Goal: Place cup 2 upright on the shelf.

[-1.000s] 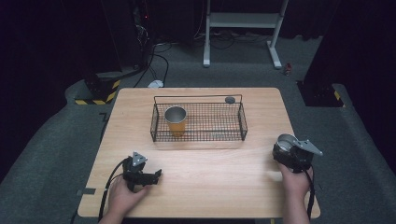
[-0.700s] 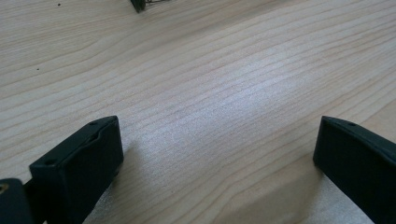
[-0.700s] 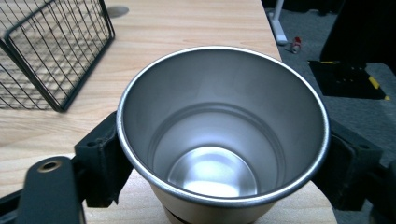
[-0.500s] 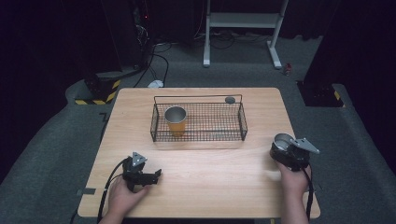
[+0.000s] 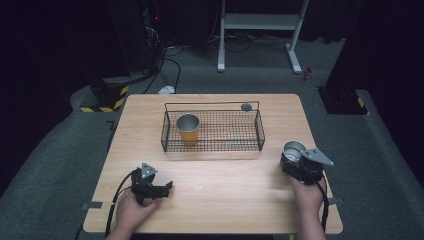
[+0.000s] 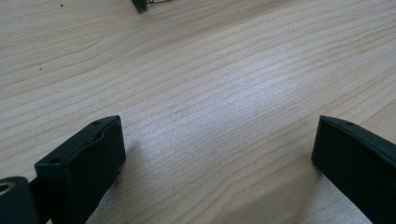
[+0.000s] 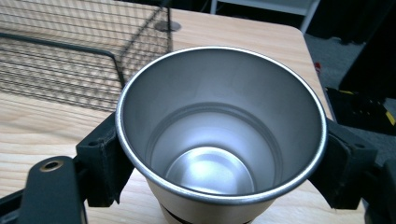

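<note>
basket (image 5: 260, 131): 1 orange cup (image 5: 188, 129) (seemingly empty) | right jaws clamp steel cup (image 7: 219, 126) | left jaws wide, empty

My left tongs (image 5: 167, 187) low near bench front edge, jaws apart, just closing slightly, nothing between. My right tongs (image 5: 295, 152) clamped, upright.

Two metal cups are counted: one orange-sleeved cup (image 5: 188, 129) in the single wire basket (image 5: 260, 131), one steel cup (image 7: 219, 135) near the bench's right edge. One small round disc (image 5: 246, 106) is seen.
</note>
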### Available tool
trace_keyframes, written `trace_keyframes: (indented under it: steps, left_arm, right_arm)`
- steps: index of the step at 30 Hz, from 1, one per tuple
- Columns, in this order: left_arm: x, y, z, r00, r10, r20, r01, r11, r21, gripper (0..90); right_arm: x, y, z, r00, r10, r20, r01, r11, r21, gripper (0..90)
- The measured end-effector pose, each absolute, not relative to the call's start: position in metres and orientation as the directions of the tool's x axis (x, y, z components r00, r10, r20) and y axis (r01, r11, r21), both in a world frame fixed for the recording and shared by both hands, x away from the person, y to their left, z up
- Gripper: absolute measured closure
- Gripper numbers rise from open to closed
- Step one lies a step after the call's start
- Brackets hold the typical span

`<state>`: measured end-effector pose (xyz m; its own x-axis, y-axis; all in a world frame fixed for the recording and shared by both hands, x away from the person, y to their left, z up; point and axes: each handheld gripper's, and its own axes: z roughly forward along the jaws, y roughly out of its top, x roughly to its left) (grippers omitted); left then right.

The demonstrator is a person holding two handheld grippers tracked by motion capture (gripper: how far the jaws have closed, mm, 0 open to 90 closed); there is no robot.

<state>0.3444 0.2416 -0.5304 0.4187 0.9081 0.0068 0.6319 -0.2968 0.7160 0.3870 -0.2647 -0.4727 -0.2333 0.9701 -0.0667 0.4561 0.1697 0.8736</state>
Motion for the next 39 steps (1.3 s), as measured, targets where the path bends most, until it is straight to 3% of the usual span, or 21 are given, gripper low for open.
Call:
trace_keyframes:
  steps: [19, 39]
  left_arm:
    - [0.344, 0.241, -0.53, 0.413, 0.911, 0.001, 0.634, -0.288, 0.718, 3.5]
    - [0.344, 0.242, -0.53, 0.409, 0.913, 0.011, 0.632, -0.292, 0.718, 4.5]
  right_arm:
    - [0.385, -0.211, -0.458, -0.376, 0.925, -0.059, 0.392, 0.216, 0.894, 18.6]
    - [0.391, -0.179, -0.45, -0.444, 0.895, -0.042, 0.359, 0.221, 0.907, 18.7]
